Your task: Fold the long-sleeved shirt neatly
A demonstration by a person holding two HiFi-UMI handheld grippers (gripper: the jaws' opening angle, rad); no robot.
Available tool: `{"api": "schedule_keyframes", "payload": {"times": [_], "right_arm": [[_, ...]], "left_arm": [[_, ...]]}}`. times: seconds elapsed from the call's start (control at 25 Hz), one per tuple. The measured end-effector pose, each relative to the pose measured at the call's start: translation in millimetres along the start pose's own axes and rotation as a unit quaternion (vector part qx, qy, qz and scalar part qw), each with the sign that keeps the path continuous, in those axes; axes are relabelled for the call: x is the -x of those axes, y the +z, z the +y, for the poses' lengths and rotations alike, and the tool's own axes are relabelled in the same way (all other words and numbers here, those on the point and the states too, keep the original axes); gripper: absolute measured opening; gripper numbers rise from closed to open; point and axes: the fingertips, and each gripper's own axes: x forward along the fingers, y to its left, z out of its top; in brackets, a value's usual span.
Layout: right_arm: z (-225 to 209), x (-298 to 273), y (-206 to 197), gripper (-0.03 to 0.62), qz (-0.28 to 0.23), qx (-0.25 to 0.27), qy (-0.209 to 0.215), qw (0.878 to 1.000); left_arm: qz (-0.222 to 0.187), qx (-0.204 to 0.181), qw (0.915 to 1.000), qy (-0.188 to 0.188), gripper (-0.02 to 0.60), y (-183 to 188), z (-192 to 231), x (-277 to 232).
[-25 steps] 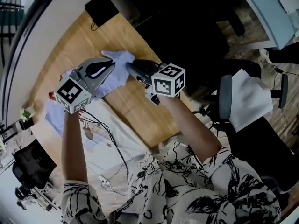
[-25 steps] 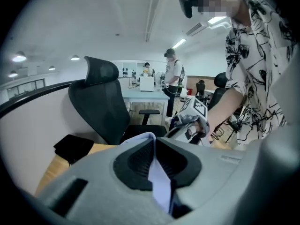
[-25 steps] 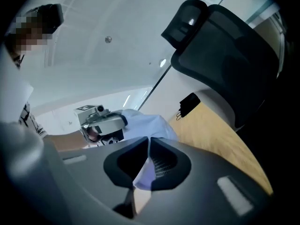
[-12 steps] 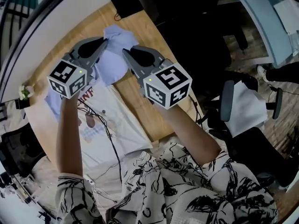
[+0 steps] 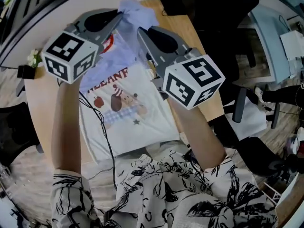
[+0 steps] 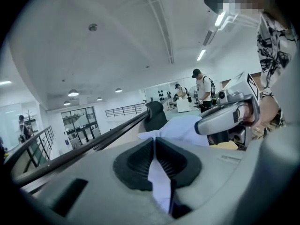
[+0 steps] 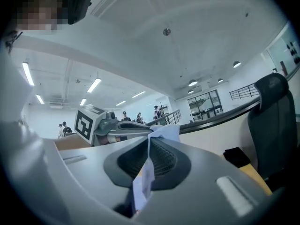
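The long-sleeved shirt (image 5: 124,109) has a white printed front and pale blue sleeves, and its lower part lies on the wooden table (image 5: 197,42). Its pale blue upper edge (image 5: 137,9) is lifted at the far end. My left gripper (image 5: 119,15) is shut on that blue cloth (image 6: 160,176), which runs out between the pads. My right gripper (image 5: 141,32) stands close beside it, also shut on a fold of the blue cloth (image 7: 142,182). Each gripper shows in the other's view: the right gripper (image 6: 224,119) and the left gripper (image 7: 110,131).
A black box (image 5: 172,3) sits at the table's far end. A black cable (image 5: 101,130) trails over the shirt. A small potted plant (image 5: 30,61) stands off the left edge. Office chairs (image 5: 248,109) are at the right, and a black chair back (image 7: 272,121) is nearby.
Both grippers have risen and swung away from the person with the blue cloth held. The shirt has been drawn out, and its printed front now shows.
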Motion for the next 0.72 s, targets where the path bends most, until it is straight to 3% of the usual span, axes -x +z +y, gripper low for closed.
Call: {"api": "schedule_keyframes", "payload": {"times": [0.16, 0.36, 0.56, 0.72], "right_arm": [[57, -35, -13, 0.018, 0.017, 0.014, -0.012, 1.000], [105, -70, -67, 0.020, 0.046, 0.044, -0.037, 0.997], [132, -110, -144, 0.020, 0.086, 0.087, -0.045, 0.991], [142, -142, -204, 0.020, 0.127, 0.116, -0.045, 0.984]], "left_arm": [[0.010, -0.007, 0.9993, -0.035, 0.023, -25, 16, 54], [0.023, -0.010, 0.9972, -0.071, 0.025, -88, 27, 96], [0.053, 0.047, 0.9943, -0.079, 0.032, -183, 41, 109], [0.100, 0.092, 0.9894, -0.051, 0.029, -256, 44, 115]]}}
